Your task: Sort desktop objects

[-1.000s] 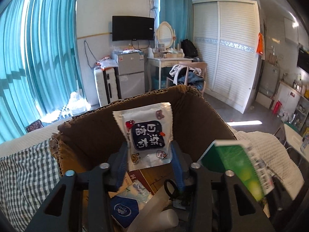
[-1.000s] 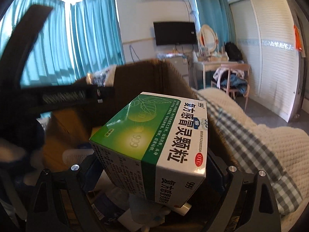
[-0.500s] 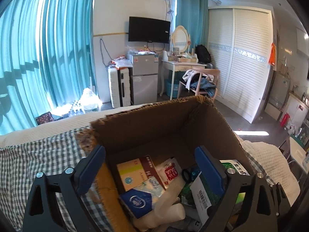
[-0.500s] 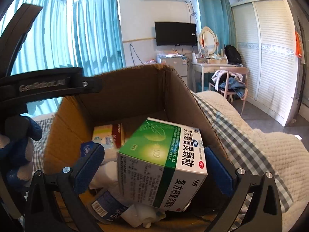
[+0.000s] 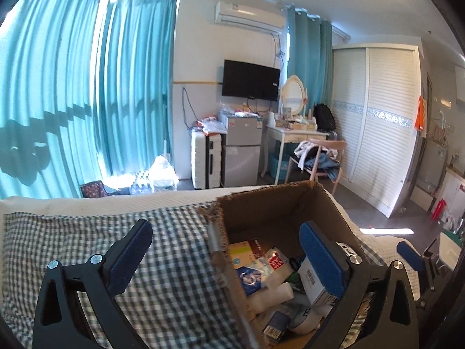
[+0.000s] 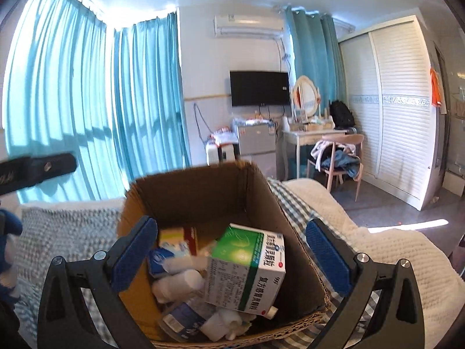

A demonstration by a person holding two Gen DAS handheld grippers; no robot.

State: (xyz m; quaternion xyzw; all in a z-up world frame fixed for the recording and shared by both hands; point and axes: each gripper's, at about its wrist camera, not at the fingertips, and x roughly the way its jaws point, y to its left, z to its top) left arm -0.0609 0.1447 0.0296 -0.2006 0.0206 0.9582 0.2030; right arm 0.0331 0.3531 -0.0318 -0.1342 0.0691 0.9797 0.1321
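**Both claws empty, items in the box**

While the left gripper (image 5: 225, 250) hangs over the box's left wall with jaws still spreading, nothing sits between its blue pads (image 5: 132, 257). The right gripper (image 6: 232, 248) is spread wide above the cardboard box (image 6: 203, 192), holding nothing. The green medicine box (image 6: 247, 264) lies tilted inside, on white bottles (image 6: 180, 283) and packets (small labels unreadable). The box rests on a checked blanket (image 5: 174, 261).
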